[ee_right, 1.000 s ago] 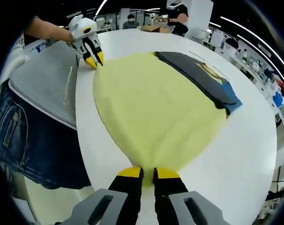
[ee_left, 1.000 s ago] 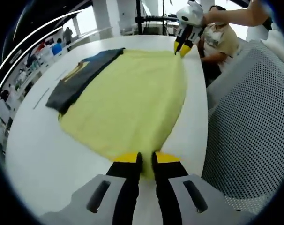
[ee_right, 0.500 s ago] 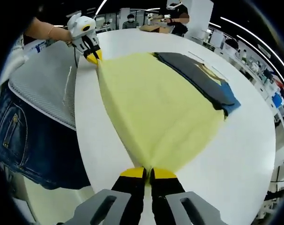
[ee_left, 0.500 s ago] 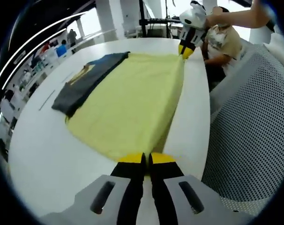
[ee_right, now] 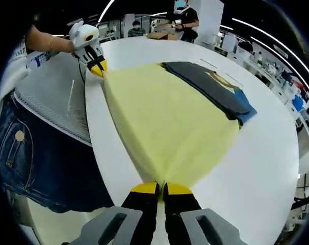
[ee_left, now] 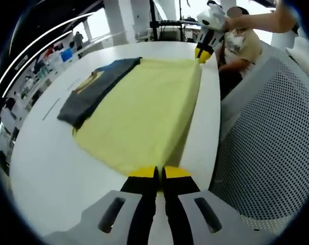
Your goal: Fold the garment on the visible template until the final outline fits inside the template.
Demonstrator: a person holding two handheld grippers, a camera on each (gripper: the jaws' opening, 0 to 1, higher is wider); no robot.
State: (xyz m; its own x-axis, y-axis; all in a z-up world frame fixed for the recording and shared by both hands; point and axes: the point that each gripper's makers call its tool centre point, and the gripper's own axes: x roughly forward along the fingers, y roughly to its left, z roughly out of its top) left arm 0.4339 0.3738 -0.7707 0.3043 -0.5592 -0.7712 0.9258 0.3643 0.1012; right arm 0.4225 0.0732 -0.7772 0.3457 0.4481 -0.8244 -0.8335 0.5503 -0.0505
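Left claw [ee_left: 158, 173]: my jaws stand closed together, pinching one near corner of the yellow garment [ee_left: 144, 107]; seen from my right claw view, this same claw [ee_right: 97, 68] sits at the far end of the stretched edge, held by my hand [ee_right: 60, 45].
Right claw [ee_right: 161, 189]: my jaws are pressed together on the other corner of the yellow garment [ee_right: 164, 122]; from my left claw view it appears far off [ee_left: 202, 53], yellow tips closed on the cloth.
Garment edge: the side between my two claws is pulled into a straight, taut line running along the desk's border nearest me.
Garment body: spread flat on the white desk [ee_left: 52, 168], fanning out wide from each pinched corner.
Dark garment [ee_left: 96, 87]: grey and blue cloth with a yellow mark, lying along the far side of the yellow garment and partly under its edge; also in the right claw view [ee_right: 210, 87].
Desk [ee_right: 266, 163]: white, round-edged.
Mesh chair [ee_left: 266, 148]: white perforated back just beside the desk edge.
Background: people stand or sit beyond the desk [ee_right: 182, 18].
Template: I cannot tell its outline.
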